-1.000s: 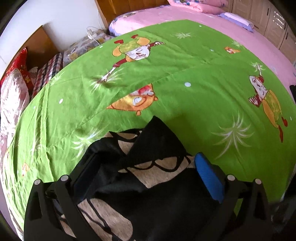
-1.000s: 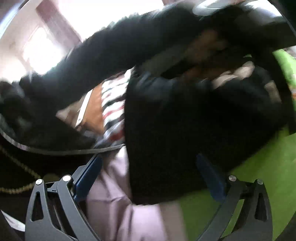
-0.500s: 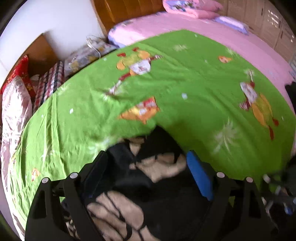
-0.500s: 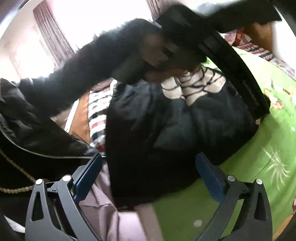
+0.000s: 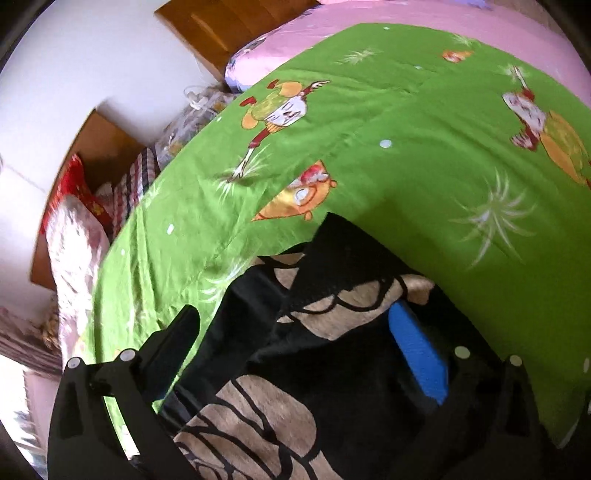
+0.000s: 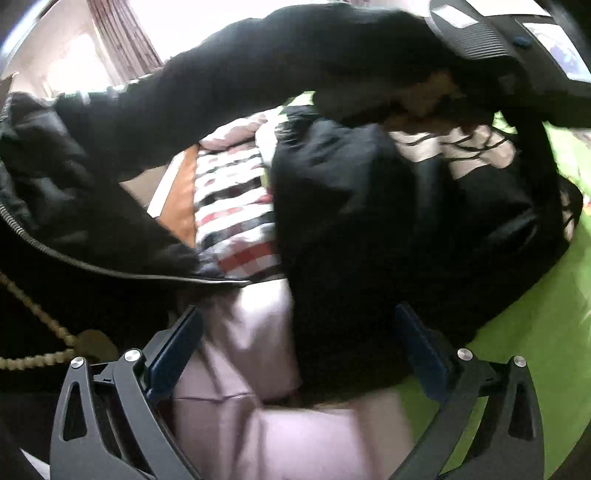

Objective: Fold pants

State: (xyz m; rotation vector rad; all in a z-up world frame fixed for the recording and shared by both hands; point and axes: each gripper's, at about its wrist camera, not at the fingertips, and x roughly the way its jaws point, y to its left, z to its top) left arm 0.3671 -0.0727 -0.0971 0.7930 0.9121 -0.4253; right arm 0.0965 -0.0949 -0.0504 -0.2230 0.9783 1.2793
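Note:
The pants (image 5: pixel 325 354) are black with beige line-patterned patches, bunched at the near edge of the green bed cover (image 5: pixel 424 155). In the left wrist view my left gripper (image 5: pixel 295 347) is wide open, its fingers on either side of the heap, the cloth lying between them. In the right wrist view the pants (image 6: pixel 388 229) hang as a dark mass ahead, under the person's black sleeve and the other gripper's body (image 6: pixel 491 40). My right gripper (image 6: pixel 299 339) is wide open, with the lower edge of the pants between its fingers.
A pink sheet (image 5: pixel 424 18) and wooden headboard (image 5: pixel 229 26) lie beyond the green cover. Checked and red pillows (image 5: pixel 125 184) are piled at the left edge. In the right wrist view a checked pillow (image 6: pixel 236 206) and pale pink quilt (image 6: pixel 280 424) lie below.
The left gripper's view has swung and tilted over the bed with the pants staying between its open fingers. The right gripper's view shifted; the left hand and pants moved across above it.

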